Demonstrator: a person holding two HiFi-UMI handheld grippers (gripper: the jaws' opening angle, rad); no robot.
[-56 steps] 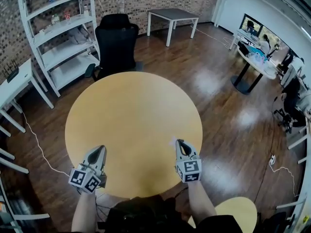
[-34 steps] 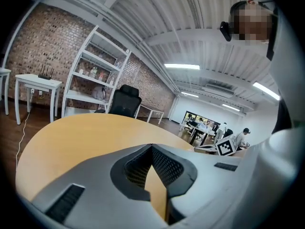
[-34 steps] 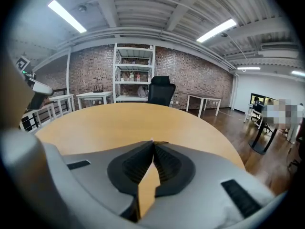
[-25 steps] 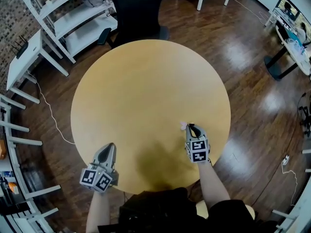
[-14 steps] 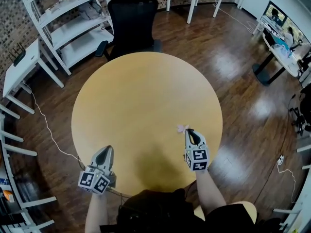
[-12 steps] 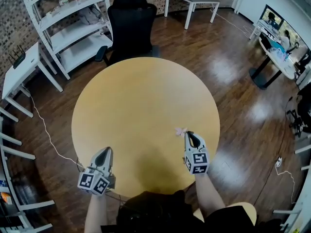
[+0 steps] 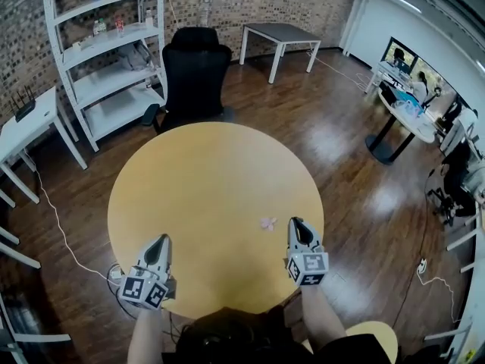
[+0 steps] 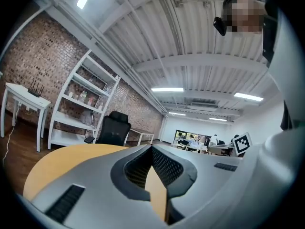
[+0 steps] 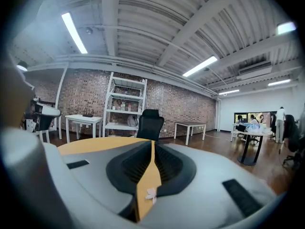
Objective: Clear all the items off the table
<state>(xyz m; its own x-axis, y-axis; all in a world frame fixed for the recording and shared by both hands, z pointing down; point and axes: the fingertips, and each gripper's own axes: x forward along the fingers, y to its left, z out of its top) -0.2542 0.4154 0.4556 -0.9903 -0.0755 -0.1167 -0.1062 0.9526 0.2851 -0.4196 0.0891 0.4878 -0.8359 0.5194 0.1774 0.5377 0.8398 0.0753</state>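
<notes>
Head view: round yellow bench (image 7: pixel 204 180), bare but for one small pink scrap (image 7: pixel 267 223) lying on bench's near-right part, inside rim. Right gripper (image 7: pixel 294 223) over bench near-right edge, just beside scrap; jaws pressed together at tips, pinching nothing. Right gripper view: scrap on bench shows through slit behind closed tips. Left gripper (image 7: pixel 161 240) at bench near-left edge, jaws together, empty.

One small item, a pale pink and white scrap (image 7: pixel 267 223) with a crumpled, petal-like shape, lies flat on the round yellow wooden table (image 7: pixel 197 188). It sits in the table's near right part, a little in from the near right edge. It is too small to identify.
</notes>
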